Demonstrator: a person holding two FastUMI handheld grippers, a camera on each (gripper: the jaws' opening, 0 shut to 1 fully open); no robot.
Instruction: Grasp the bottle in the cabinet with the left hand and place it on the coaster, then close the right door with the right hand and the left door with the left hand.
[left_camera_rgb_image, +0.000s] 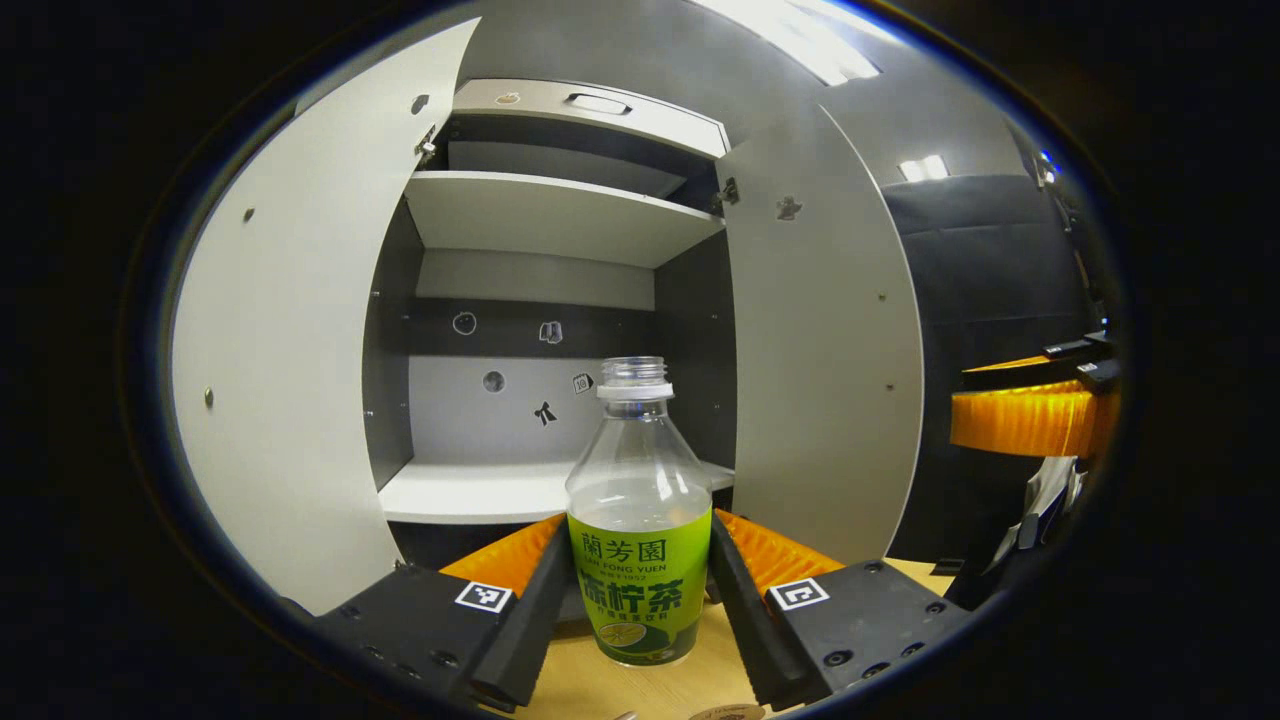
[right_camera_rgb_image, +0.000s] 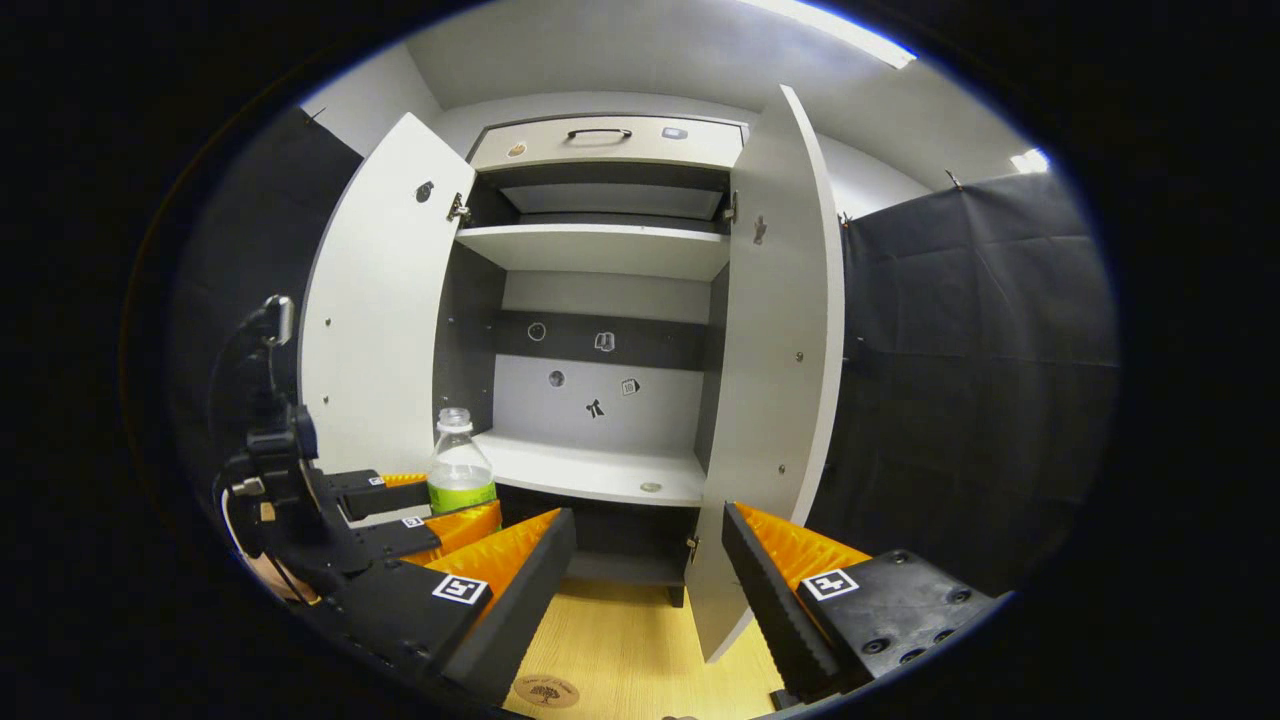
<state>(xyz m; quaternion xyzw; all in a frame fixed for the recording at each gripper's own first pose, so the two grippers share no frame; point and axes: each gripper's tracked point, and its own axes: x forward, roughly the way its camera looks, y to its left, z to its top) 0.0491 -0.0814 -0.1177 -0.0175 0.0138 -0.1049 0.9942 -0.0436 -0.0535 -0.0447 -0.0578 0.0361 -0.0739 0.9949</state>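
A clear uncapped bottle with a green label sits between my left gripper's fingers, which press on both its sides. It is outside the cabinet, over the wooden tabletop. A round coaster peeks in at the bottom edge just in front. In the right gripper view, the left gripper holds the bottle before the open left door. My right gripper is open and holds nothing, with the coaster low between its fingers. The right door stands open, edge toward me.
The cabinet's lower shelf has a small round item on it, and an upper shelf and drawer sit above. Black cloth wall hangs to the right. The right gripper shows at the far right of the left gripper view.
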